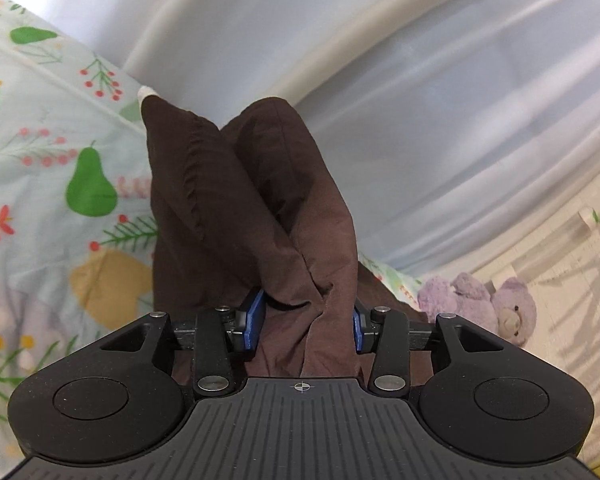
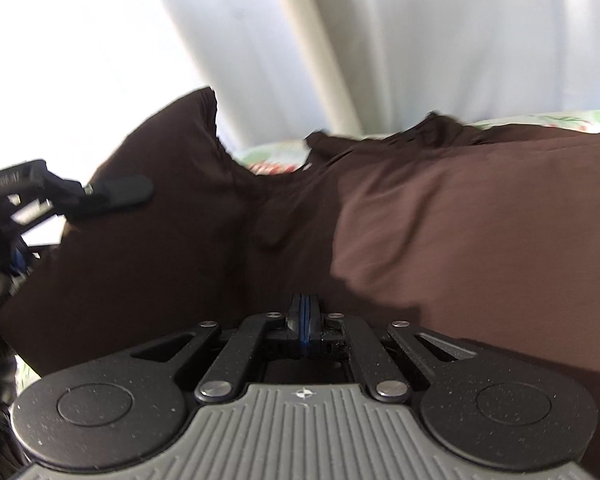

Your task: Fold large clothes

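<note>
- Left gripper (image 1: pixel 306 320) clamps a thick bunched wad of the brown garment (image 1: pixel 256 200); the blue pads (image 1: pixel 255 322) stand partly apart with cloth filling the gap between them.
- Left wrist view: the gathered cloth rises from the jaws in two rolled lobes, a stitched hem running down the left one.
- Only this view shows the bedsheet (image 1: pixel 40 168) at left, pale with green pears, red berries and a yellow patch.
- Only here too: a purple plush bear (image 1: pixel 496 308) lying at right, just beside the garment's edge, on a lighter patterned cloth.
- White curtain (image 1: pixel 420 80) fills the background, blurred into streaks.
- Right gripper (image 2: pixel 306 320) has its jaws pressed fully together, blue pads meeting in a thin line; the cloth lies right at the tips, but a pinch of it cannot be made out.
- Right wrist view gives what the left lacks: the garment spread wide, stretching from the left edge across to the right edge, right part lit lighter brown, left part in shadow.
- It also shows the left gripper from outside (image 2: pixel 116 192), one black finger lying against the raised left portion of the garment, the rig behind it at the frame edge.
- Sheet shows here only as slivers past the garment's far edge (image 2: pixel 540 120).
- Curtain behind again (image 2: pixel 420 40), with bright overexposed light at upper left.
- Right view is motion-blurred; fine detail on the fabric is lost.
</note>
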A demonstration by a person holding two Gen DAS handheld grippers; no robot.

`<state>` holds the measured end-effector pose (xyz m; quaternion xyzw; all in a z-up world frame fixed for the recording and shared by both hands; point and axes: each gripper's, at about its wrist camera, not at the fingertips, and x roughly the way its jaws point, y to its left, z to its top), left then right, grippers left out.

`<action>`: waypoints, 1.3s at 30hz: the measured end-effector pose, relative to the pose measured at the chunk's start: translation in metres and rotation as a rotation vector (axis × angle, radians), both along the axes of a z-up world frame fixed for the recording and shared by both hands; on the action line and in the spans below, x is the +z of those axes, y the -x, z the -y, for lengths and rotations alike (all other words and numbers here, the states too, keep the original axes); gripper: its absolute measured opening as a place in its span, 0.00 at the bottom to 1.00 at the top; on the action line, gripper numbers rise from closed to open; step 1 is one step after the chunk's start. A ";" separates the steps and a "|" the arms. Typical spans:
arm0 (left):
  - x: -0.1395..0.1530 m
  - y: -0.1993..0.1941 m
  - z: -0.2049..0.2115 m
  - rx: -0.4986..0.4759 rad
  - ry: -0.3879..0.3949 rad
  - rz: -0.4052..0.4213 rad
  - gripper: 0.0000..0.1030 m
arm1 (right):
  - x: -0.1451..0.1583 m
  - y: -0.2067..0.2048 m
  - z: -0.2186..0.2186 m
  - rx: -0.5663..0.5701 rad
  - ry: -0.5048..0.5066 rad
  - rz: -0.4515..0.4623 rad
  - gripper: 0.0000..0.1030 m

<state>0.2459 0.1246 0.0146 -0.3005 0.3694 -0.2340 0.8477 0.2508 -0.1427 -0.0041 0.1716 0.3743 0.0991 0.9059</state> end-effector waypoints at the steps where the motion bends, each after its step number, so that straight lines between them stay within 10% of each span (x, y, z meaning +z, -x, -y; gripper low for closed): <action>1: -0.001 -0.001 0.008 -0.020 -0.008 0.011 0.46 | 0.000 0.001 0.007 -0.012 -0.013 -0.002 0.00; 11: -0.030 -0.002 0.089 -0.227 -0.056 0.035 0.47 | 0.001 0.005 0.082 -0.091 -0.268 0.003 0.06; 13: -0.031 -0.001 0.089 -0.225 -0.047 0.041 0.49 | 0.001 -0.002 0.095 -0.068 -0.363 0.002 0.27; 21: -0.025 0.001 0.092 -0.222 -0.061 0.054 0.50 | 0.004 -0.067 0.075 0.123 -0.351 -0.010 0.52; 28: -0.025 0.002 0.098 -0.219 -0.090 0.059 0.50 | -0.008 -0.081 0.064 0.121 -0.231 -0.067 0.25; 39: -0.009 -0.002 0.096 -0.170 -0.124 -0.001 0.52 | -0.009 -0.075 0.067 0.092 -0.223 -0.059 0.20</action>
